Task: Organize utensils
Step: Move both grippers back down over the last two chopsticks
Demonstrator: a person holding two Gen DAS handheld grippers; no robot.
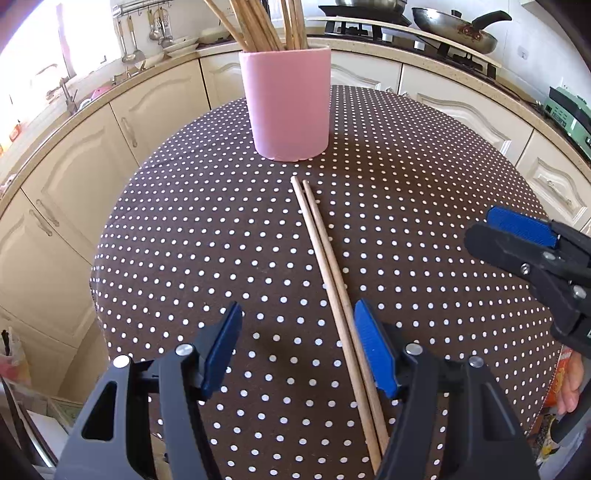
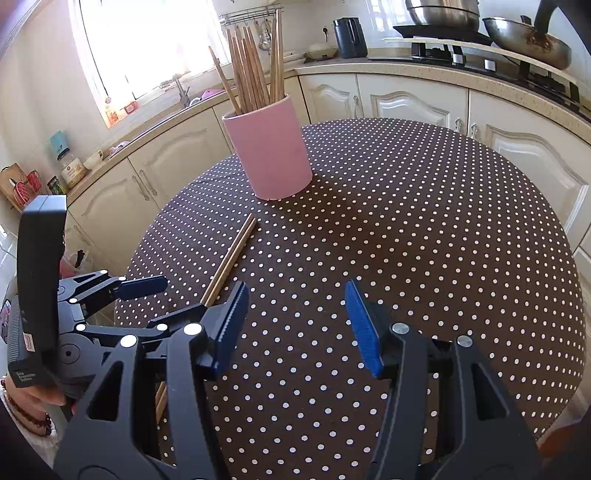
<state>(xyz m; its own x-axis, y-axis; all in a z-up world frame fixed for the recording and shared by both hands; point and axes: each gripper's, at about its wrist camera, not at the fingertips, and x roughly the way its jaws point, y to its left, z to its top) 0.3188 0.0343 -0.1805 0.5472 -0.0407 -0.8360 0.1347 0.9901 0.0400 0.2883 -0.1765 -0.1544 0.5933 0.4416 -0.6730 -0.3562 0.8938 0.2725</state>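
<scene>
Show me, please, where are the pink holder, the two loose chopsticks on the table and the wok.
pink holder [image 1: 288, 110], left wrist view, middle of its front wall.
two loose chopsticks [image 1: 328, 266], left wrist view, mid-length of the pair lying on the cloth.
wok [image 1: 454, 31], left wrist view, its steel bowl on the stove.

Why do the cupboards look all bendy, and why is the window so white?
Left wrist view: the fisheye lens curves the cream cupboards; the window is glared white. Right wrist view: same bending, the bright window washed out, the pink cylindrical cup sharp.

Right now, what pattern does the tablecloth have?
The tablecloth is dark brown with small white polka dots, best seen in the right wrist view.
</scene>
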